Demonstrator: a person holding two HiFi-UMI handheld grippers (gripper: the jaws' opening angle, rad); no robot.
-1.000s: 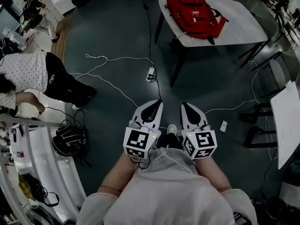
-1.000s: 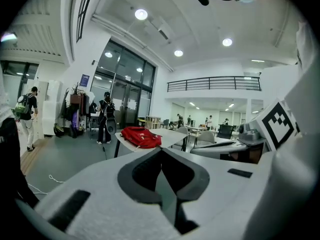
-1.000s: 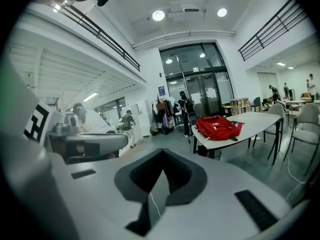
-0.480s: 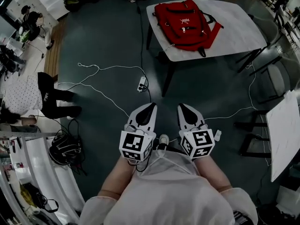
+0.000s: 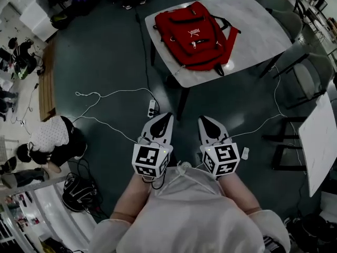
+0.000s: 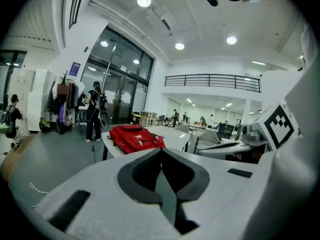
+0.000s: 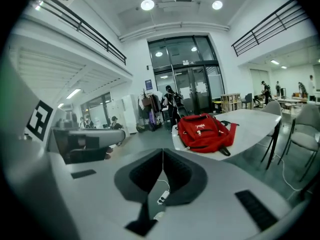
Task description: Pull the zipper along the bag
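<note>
A red backpack [image 5: 196, 36] lies flat on a white table [image 5: 258, 20] ahead of me; it also shows in the left gripper view as the backpack [image 6: 135, 137] and in the right gripper view as the backpack [image 7: 205, 131]. Both grippers are held side by side near my body, well short of the table. The left gripper [image 5: 165, 117] is shut with nothing in it, tips meeting at the left gripper [image 6: 161, 153]. The right gripper [image 5: 206, 119] is shut and empty too, tips together at the right gripper [image 7: 163, 154]. The zipper pulls are too small to make out.
A white power strip [image 5: 151, 108] and trailing white cables [image 5: 110, 94] lie on the dark floor between me and the table. A crouching person [image 5: 52, 141] is at the left. Chairs [image 5: 316, 78] and another white table [image 5: 322, 141] stand at the right.
Both grippers and I have moved forward toward the table; the backpack and table appear nearer and lower in the head view. The person at the left has slid back. Jaws stay shut.
</note>
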